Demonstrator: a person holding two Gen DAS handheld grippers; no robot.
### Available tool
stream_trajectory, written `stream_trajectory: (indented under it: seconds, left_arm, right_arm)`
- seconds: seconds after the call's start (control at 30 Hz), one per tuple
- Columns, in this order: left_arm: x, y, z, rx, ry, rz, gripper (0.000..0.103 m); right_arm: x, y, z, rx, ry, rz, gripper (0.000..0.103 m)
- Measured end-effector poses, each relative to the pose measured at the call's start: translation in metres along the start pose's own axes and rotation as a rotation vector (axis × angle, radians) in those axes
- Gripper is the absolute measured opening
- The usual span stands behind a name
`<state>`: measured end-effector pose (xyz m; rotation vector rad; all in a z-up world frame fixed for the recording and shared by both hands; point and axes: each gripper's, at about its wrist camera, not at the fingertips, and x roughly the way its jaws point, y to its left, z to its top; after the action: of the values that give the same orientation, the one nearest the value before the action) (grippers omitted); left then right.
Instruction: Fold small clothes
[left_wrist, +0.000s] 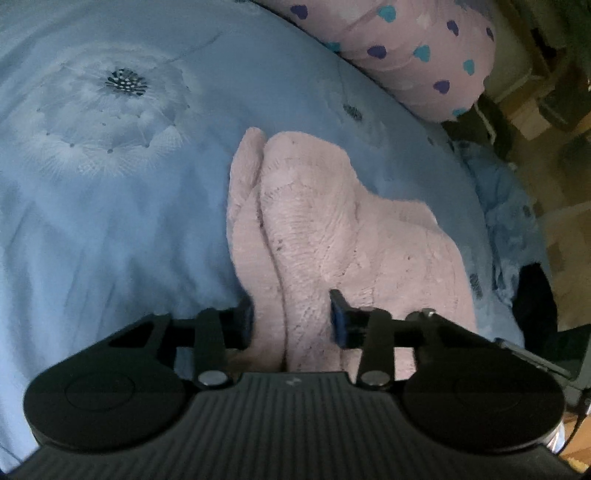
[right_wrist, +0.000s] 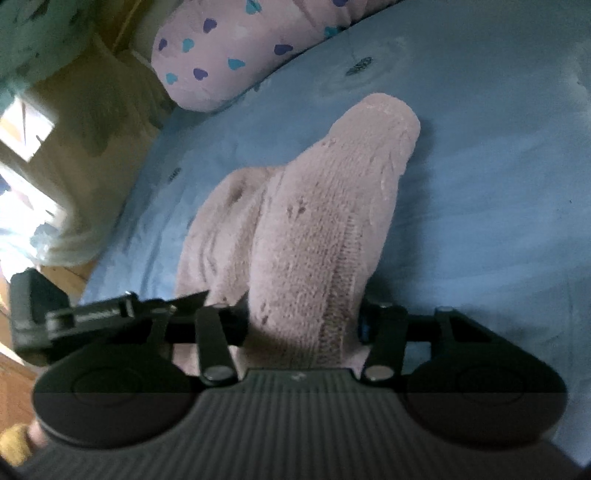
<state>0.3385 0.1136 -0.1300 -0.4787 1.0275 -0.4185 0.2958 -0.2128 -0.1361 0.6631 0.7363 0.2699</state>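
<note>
Between the fingers of the left gripper (left_wrist: 293, 317) sits the near end of a pink knitted sock (left_wrist: 314, 229), the pads closed partway onto its bunched fabric; the right gripper (right_wrist: 303, 321) pinches the same sort of near edge of the pink knit. It lies on a blue bedspread (left_wrist: 110, 221), a heart-print pillow (left_wrist: 413, 48) beyond. Soft, light and floppy, it will likely sag and stretch, so gripping the thick cuff edge seems best. Both grippers tilt downward toward the bed.
</note>
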Motion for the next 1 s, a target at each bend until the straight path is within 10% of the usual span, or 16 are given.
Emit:
stream_trajectory:
  seconds: [0.5,1.0]
  left_arm:
    - [-0.067,-0.045,-0.054,0.007,0.016,-0.078,0.034]
    - [-0.061,-0.106,-0.174,0.127,0.176,-0.075,0.034]
  right_arm:
    - [-0.073,0.010,-0.004,0.217,0.036,0.193,0.045]
    - [-0.175,-0.029,-0.062,0.074,0.194,-0.053,0.045]
